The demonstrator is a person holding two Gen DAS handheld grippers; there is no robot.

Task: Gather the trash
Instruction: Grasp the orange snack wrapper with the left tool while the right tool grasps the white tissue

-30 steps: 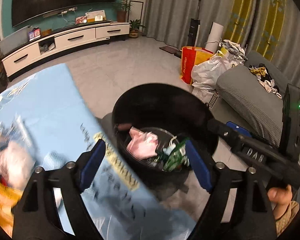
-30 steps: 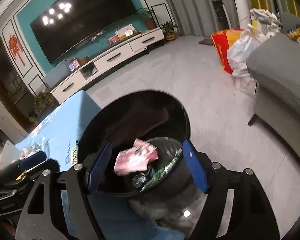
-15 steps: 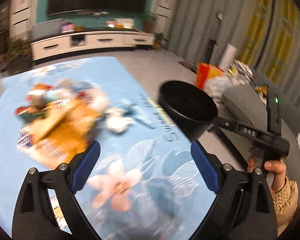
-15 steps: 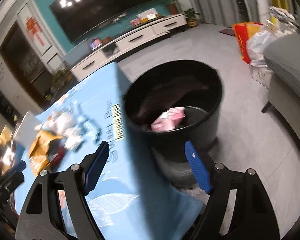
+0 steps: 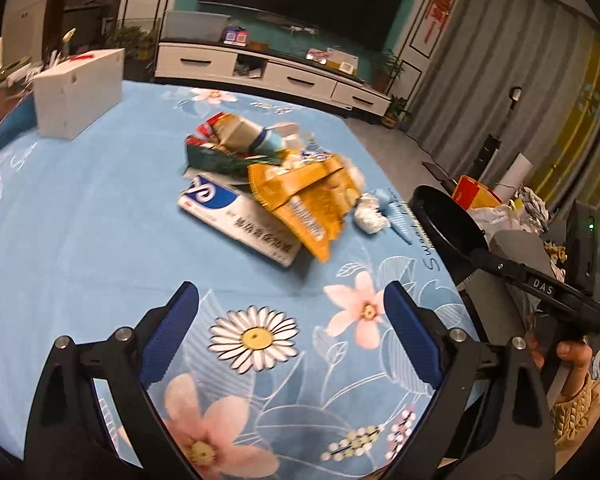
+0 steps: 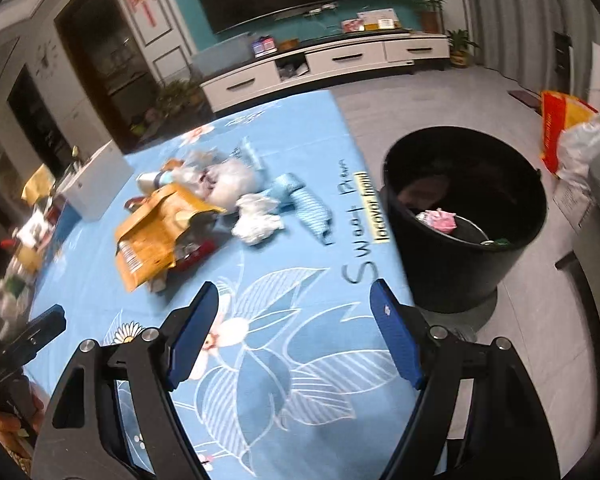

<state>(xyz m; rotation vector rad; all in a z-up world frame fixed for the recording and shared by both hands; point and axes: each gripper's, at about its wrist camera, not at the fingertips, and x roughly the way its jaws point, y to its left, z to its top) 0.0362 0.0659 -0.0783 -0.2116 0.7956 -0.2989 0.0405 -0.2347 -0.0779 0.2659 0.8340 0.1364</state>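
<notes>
A pile of trash lies in the middle of the blue floral tablecloth (image 5: pixel 80 208): an orange snack bag (image 5: pixel 304 192), a white and blue box (image 5: pixel 236 216), a green packet (image 5: pixel 216 160), a crumpled white tissue (image 5: pixel 368 216) and a blue striped wrapper (image 5: pixel 396 220). My left gripper (image 5: pixel 290 300) hovers open over the cloth, short of the pile, nothing between its fingers. My right gripper (image 6: pixel 296 296) is open and empty near the table's right edge. Beside that edge stands the black bin (image 6: pixel 464 272) with a pink wrapper (image 6: pixel 440 220) inside. The right wrist view also shows the orange bag (image 6: pixel 156 236) and tissue (image 6: pixel 256 220).
A white box (image 5: pixel 76 92) stands at the table's far left, with small clutter (image 6: pixel 28 240) beyond it. A white TV cabinet (image 5: pixel 268 72) lines the back wall. A red-yellow bag (image 6: pixel 560 132) and white bags sit on the floor past the bin, by a grey sofa.
Both views have swung from over the bin to the table. The left gripper moved furthest, so the trash pile now lies ahead of it. Its jaws stand slightly wider.
</notes>
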